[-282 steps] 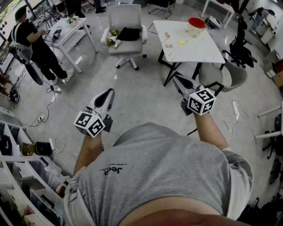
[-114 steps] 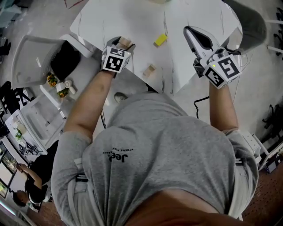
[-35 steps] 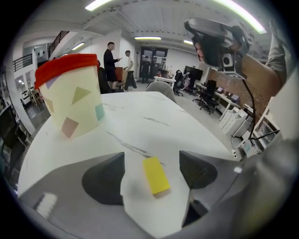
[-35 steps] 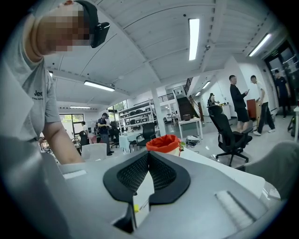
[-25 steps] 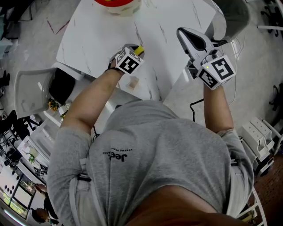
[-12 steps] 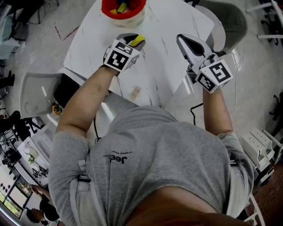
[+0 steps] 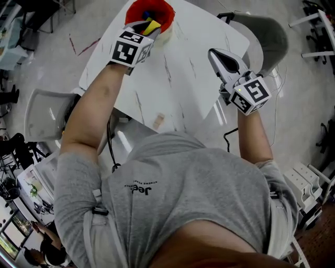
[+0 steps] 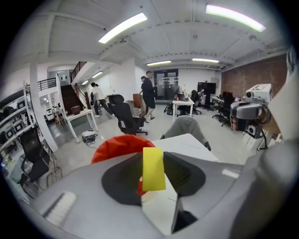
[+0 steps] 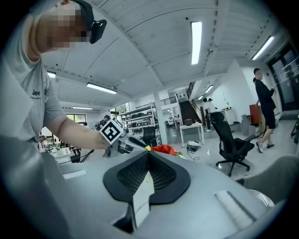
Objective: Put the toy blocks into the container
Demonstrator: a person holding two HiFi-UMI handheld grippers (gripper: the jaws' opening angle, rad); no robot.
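White table (image 7: 184, 91), grey chair (image 7: 264, 32), black office chair (image 8: 124, 115)

White table (image 7: 183, 78); grey chair (image 7: 264, 34); glossy grey floor (image 7: 309, 78); ceiling strip lights (image 8: 124, 27); brick wall (image 8: 252, 77)

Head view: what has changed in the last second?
The left hand-held gripper, shut on the yellow rectangular toy block, rose and carried it across the white table to the red round container. The right hand-held gripper stayed shut and empty by the table's right edge; the small wooden block stayed put.
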